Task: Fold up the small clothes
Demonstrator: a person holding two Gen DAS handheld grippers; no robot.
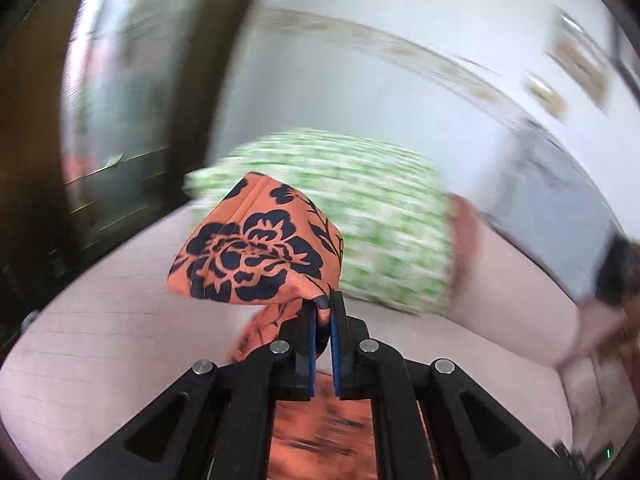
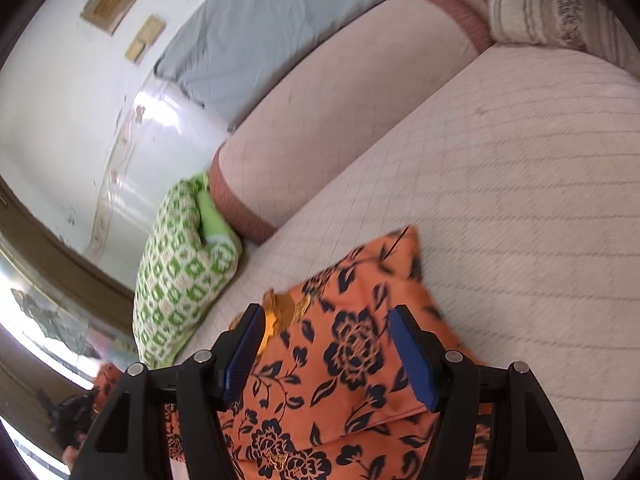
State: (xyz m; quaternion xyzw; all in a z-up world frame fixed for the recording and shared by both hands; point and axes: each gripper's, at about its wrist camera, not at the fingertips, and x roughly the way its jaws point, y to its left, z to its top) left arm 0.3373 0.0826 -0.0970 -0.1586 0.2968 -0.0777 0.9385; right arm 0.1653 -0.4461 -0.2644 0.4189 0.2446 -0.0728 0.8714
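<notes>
Left gripper point(image 1: 323, 300): jaws drawn together, blue pads point(image 1: 310, 344) clamped on a bunched edge of the orange cloth with dark flowers point(image 1: 256, 252). From the pinch the cloth rises and fans out to the upper left into a peaked fold; its seam runs along the ridge toward the top. More of the same cloth hangs below the jaws, blurred. The left wrist view is smeared all over.

Right gripper point(image 2: 326, 344): jaws standing well apart, pads point(image 2: 412, 360) on either side of the orange cloth point(image 2: 344, 360) but not pressing on it. Whether the fingertips touch the fabric I cannot tell.

The cloth lies on the pale pink mattress point(image 2: 520, 200), spread out under the right gripper. Its long axis runs from the near edge, under the tool, away toward the upper right, ending in a corner that points at the far side of the mattress. A gold trimmed opening shows beside the left-hand pad.

Taking the mattress as the mark: a green-and-white patterned pillow point(image 2: 176, 276) sits at its far left corner, leaning on the end of a pink bolster point(image 2: 332, 120) that runs along the back edge. Behind the bolster, a grey pillow point(image 2: 260, 28) against the white wall point(image 2: 52, 112). At the far right end, a striped cushion point(image 2: 536, 12).
</notes>
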